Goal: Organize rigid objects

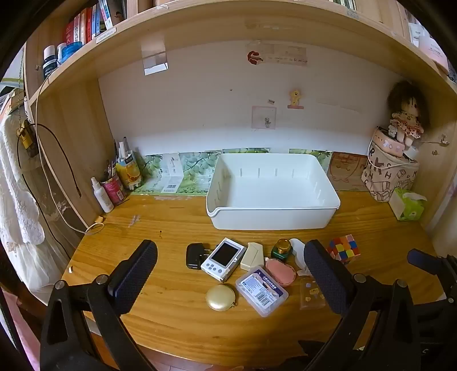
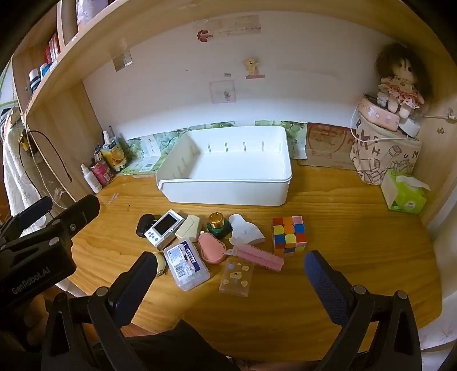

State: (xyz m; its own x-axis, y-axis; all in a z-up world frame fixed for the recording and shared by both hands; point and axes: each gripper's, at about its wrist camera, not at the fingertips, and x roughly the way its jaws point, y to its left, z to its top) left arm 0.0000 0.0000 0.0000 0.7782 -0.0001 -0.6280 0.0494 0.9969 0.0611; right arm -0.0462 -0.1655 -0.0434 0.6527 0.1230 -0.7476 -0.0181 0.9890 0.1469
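An empty white bin (image 1: 271,221) stands at the back of the wooden desk (image 1: 171,217). In front of it lies a cluster: a black charger (image 1: 194,255), a white device with a screen (image 1: 211,264), a cream box (image 1: 252,255), a gold-lidded green jar (image 1: 282,248), a pink oval case (image 1: 280,271), a labelled clear case (image 1: 261,289), a gold compact (image 1: 220,296), a pink comb (image 2: 257,255) and a colour cube (image 2: 289,235). My left gripper (image 1: 230,247) hovers open over the cluster's left side. My right gripper (image 2: 231,256) hovers open over its right side. Neither holds anything.
Bottles and a pen cup (image 1: 114,188) crowd the back left corner. A patterned bag (image 1: 388,174) with a doll (image 1: 405,114) on top and a green tissue pack (image 1: 407,204) stand at the right. A shelf (image 1: 228,25) overhangs the desk.
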